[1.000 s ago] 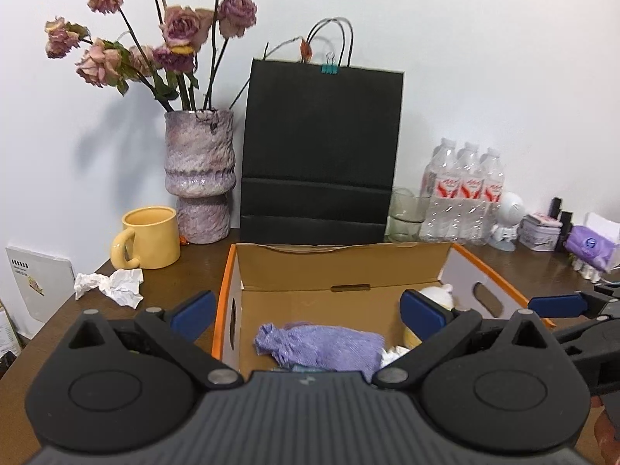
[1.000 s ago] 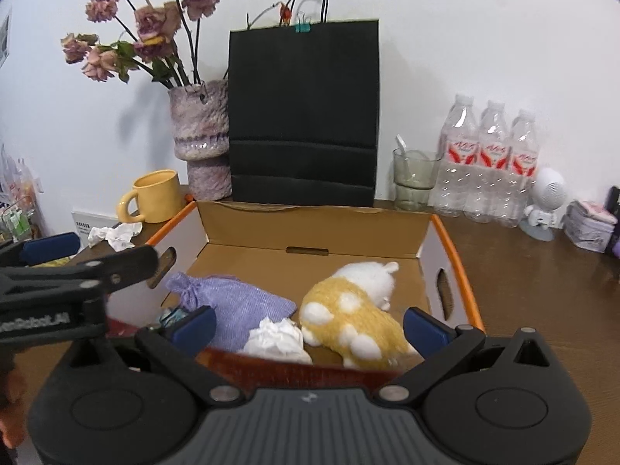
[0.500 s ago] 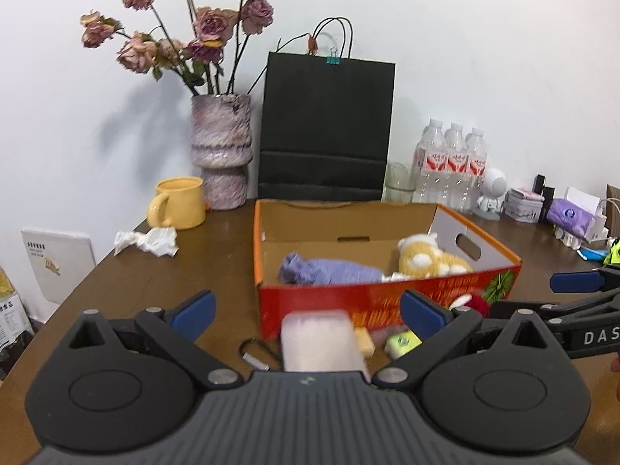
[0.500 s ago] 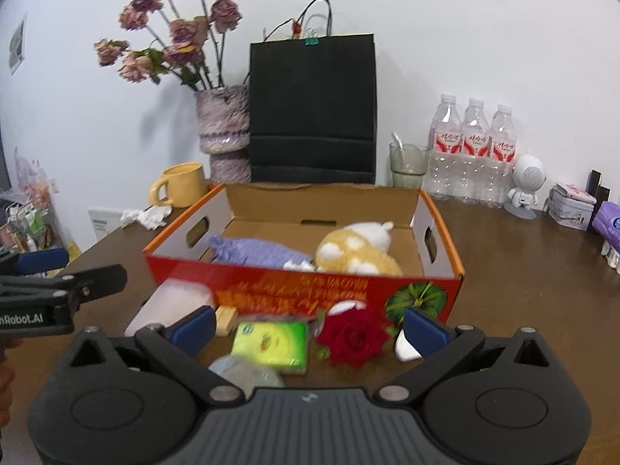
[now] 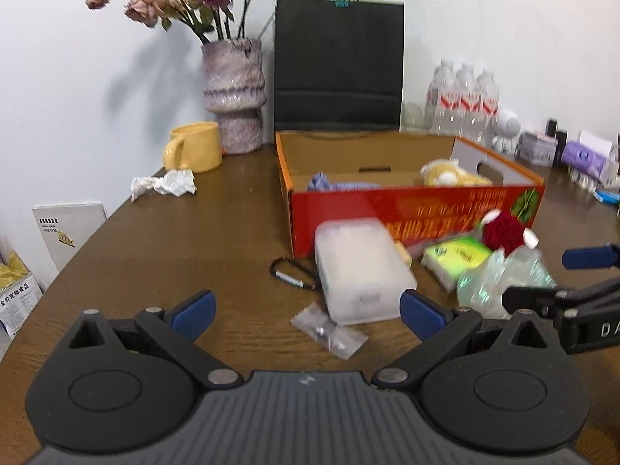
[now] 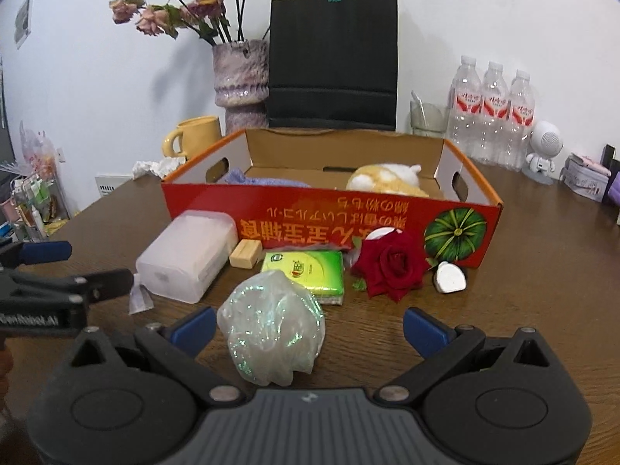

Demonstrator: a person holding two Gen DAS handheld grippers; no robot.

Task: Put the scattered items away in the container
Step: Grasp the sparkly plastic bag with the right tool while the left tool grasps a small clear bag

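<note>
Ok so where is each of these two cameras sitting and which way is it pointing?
Left wrist: on the left gripper, low over the table, facing the wall; open fingers frame the frosted plastic box; right gripper shows at right.
Right wrist: on the right gripper, facing the same way; open fingers frame the crumpled plastic bag; the left gripper shows at left.
Shared: red cardboard box, red rose, green packet.

The box (image 6: 329, 215) sits on the counter (image 6: 542, 290); before it lie the plastic case (image 6: 186, 257), tissue pack (image 6: 306, 271), rose (image 6: 391, 267) and crumpled bag (image 6: 271, 333); behind it stands the paper bag (image 6: 333, 62).
</note>
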